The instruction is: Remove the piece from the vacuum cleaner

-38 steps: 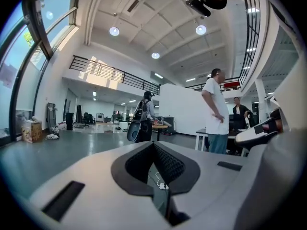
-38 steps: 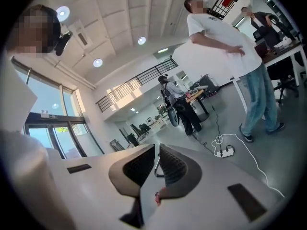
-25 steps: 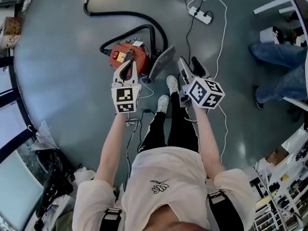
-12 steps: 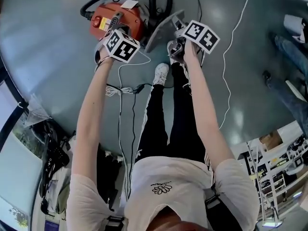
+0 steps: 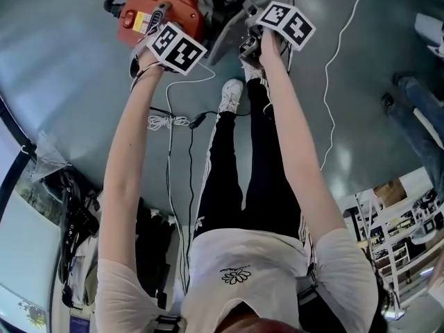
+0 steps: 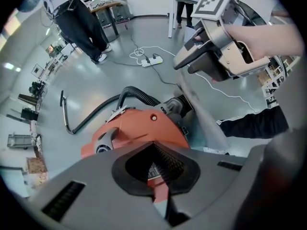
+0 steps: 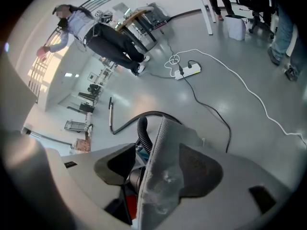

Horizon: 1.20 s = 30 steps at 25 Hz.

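Note:
The orange vacuum cleaner (image 5: 149, 16) lies on the grey floor ahead of my feet, its black hose (image 6: 139, 94) curling off behind it. A flat grey piece (image 5: 225, 37) leans up from its right side. My left gripper (image 5: 161, 14) is shut, its jaws down against the orange body (image 6: 144, 128). My right gripper (image 5: 248, 14) stands open, and the grey piece (image 7: 165, 143) rises edge-on between its jaws, close to the right jaw, with a dark gap on the left. In the left gripper view my right gripper (image 6: 192, 63) hangs just above the piece (image 6: 204, 123).
A white power strip (image 7: 188, 70) and its cable (image 5: 340, 47) lie on the floor beyond the vacuum. My own legs and white shoes (image 5: 230, 96) are just behind the grippers. People stand by desks further off (image 7: 103, 40); someone's legs show at right (image 5: 416, 109).
Both grippers have moved forward to the vacuum. The left one has come down onto the orange body, and the right one has closed in around the leaning grey piece.

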Each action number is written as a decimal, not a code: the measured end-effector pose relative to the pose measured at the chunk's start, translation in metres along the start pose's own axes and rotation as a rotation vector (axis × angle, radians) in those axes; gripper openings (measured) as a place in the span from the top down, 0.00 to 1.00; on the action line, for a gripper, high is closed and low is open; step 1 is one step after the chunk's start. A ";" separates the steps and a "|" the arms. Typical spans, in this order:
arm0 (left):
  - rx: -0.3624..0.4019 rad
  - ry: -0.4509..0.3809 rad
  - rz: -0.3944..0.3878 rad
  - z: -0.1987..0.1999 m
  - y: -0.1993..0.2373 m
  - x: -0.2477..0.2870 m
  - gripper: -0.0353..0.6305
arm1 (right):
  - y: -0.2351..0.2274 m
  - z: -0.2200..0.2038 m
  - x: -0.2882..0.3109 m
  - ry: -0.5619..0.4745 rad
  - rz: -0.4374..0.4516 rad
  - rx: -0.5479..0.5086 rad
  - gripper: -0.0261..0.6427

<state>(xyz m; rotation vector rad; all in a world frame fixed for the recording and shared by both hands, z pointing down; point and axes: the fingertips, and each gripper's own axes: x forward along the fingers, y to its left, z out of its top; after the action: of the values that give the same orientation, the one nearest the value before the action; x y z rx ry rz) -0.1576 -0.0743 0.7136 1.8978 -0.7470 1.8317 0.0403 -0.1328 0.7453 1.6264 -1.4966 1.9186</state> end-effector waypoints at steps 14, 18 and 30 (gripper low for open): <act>0.132 0.016 0.021 0.001 -0.002 -0.002 0.95 | -0.025 -0.019 0.044 0.038 -0.241 0.044 0.56; 0.123 0.009 0.028 0.002 0.000 -0.002 0.95 | -0.019 -0.020 0.044 0.065 -0.216 -0.041 0.66; 0.114 0.027 0.017 0.000 0.001 0.000 0.95 | -0.024 -0.024 0.039 0.098 -0.100 -0.042 0.93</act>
<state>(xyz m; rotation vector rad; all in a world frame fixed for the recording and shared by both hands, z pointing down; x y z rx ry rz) -0.1583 -0.0749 0.7140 1.9375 -0.6649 1.9449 0.0281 -0.1196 0.7932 1.5355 -1.3815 1.8728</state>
